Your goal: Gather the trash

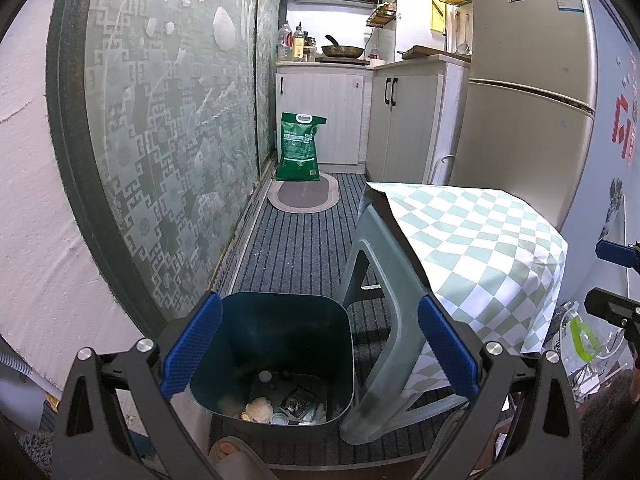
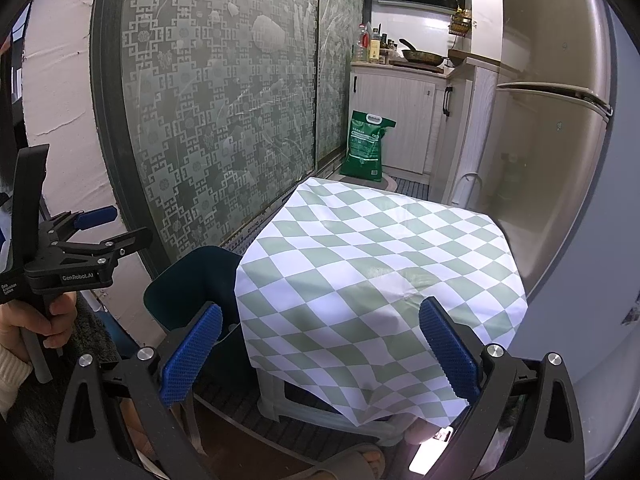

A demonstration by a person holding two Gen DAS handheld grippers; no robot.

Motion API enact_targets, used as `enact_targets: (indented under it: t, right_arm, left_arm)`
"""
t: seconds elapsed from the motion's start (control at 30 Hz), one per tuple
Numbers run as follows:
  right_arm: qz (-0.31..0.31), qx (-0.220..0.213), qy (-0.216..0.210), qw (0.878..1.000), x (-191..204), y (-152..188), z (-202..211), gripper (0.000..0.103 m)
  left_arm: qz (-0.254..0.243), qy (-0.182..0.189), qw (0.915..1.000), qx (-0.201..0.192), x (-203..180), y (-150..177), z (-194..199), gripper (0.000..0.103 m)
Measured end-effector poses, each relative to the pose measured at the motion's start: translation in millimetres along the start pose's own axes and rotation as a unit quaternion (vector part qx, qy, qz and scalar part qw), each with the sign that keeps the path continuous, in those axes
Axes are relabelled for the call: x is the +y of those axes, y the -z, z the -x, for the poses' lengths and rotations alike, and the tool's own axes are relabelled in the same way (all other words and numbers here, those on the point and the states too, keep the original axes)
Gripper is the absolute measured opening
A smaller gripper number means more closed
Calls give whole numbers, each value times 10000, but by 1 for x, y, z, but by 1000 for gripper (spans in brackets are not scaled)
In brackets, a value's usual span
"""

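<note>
Left gripper (image 1: 320, 354) alone shows trash inside bin (image 1: 240, 320).

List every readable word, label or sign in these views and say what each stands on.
"GenRobot.AI": on the body of the left gripper, seen from the right wrist view.
Small white print beside it on the handle: too small to read.
Green bag: print blurred.
Fridge sticker: unreadable.
Red signs on the right wall: cut off, illegible.
</note>
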State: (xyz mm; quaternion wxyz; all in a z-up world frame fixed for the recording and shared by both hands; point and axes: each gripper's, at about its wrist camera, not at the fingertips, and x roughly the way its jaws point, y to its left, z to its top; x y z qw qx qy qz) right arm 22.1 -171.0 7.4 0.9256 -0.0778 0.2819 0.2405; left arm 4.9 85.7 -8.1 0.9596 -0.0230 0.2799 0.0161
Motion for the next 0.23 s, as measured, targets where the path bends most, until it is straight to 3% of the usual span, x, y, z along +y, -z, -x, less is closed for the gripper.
enact_targets:
  t: [0.23]
  right_arm:
    - [-1, -2, 6, 10000, 0, 0, 0, 100]
  left_arm:
    - [21, -22, 10000, 11, 3, 0, 0, 100]
